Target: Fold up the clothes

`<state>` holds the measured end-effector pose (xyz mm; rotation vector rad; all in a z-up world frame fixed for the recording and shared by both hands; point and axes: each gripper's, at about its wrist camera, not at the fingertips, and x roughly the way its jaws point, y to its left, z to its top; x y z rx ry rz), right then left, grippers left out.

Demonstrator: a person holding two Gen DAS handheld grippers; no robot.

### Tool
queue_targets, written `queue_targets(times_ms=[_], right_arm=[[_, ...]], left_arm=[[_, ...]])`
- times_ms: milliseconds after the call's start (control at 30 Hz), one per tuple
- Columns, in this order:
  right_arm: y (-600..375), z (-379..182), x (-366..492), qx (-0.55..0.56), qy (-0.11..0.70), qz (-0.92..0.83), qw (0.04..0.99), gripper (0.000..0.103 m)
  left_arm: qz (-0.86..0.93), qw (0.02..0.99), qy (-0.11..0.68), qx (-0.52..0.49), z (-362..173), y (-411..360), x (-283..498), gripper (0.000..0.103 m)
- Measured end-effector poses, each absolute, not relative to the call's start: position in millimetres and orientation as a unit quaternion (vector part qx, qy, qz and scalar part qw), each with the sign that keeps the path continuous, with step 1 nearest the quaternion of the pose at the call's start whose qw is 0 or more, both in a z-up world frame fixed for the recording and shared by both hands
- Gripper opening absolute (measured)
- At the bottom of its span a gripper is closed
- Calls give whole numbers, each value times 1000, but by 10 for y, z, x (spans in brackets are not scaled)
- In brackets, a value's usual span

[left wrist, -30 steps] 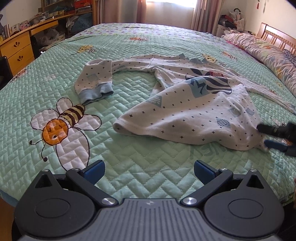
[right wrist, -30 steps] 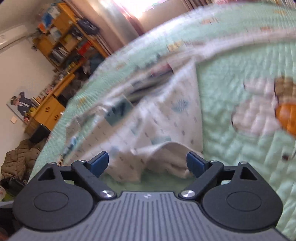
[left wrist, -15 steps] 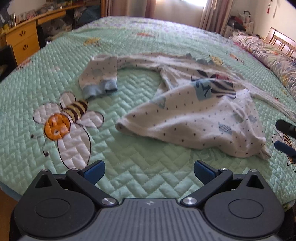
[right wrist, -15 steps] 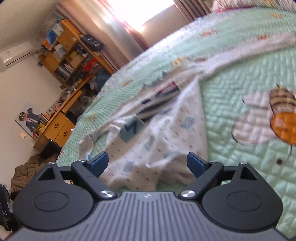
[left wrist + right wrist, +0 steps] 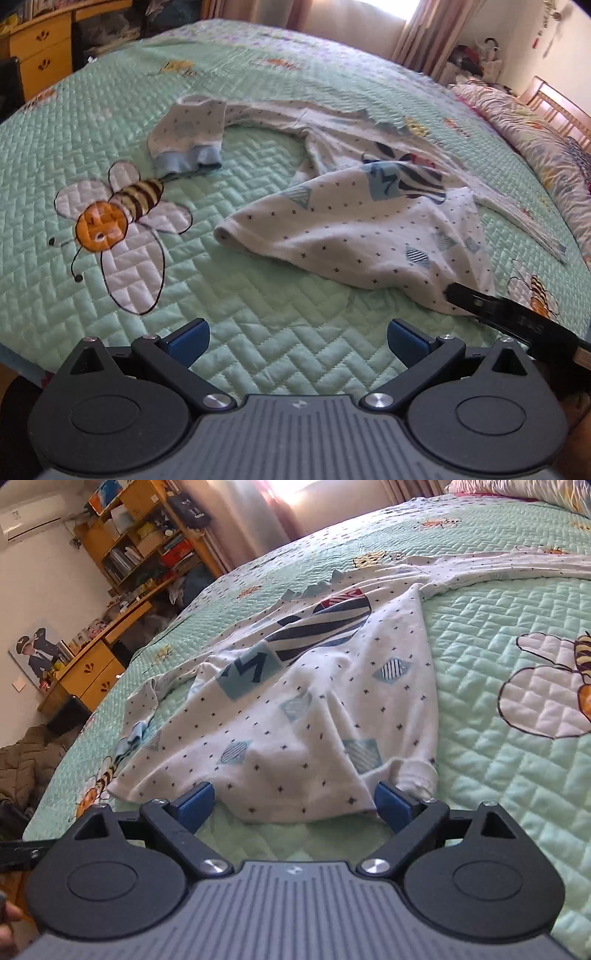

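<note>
White dotted shirt (image 5: 295, 716) hem between wide right gripper (image 5: 295, 805) fingers, left gripper (image 5: 297, 338) wide, apart.

White star-dotted shirt (image 5: 354, 236) with blue patches; mint quilt (image 5: 258, 325) with bees.

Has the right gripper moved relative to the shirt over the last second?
Yes. In the left wrist view the right gripper backed off the shirt's near corner, then returned; now its open fingers straddle that hem.

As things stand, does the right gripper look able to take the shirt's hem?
Probably yes: the right gripper is open, with the shirt hem lying between its fingers and nothing in the way.
</note>
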<state>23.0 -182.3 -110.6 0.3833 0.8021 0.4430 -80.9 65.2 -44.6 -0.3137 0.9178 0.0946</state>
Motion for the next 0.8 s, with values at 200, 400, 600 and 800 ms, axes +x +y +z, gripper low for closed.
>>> queue_targets(times_ms=[200,400,600,800], right_arm=[[-1954,-855,106,207,367,178,889,94],[-1773,-542,278,168,326,180,913,100],[-1589,-1057,370,127,415,177,883,100],[-1785,-980,142,182,396,190,880,100]], left_arm=[[40,875,457,-153,-502,672,-776,102],[62,878,451,-149,-490,783,-799,102],[107,868,440,-205,-527,1214,-870,102],[132,872,406,-238,-497,1536,-880,102]])
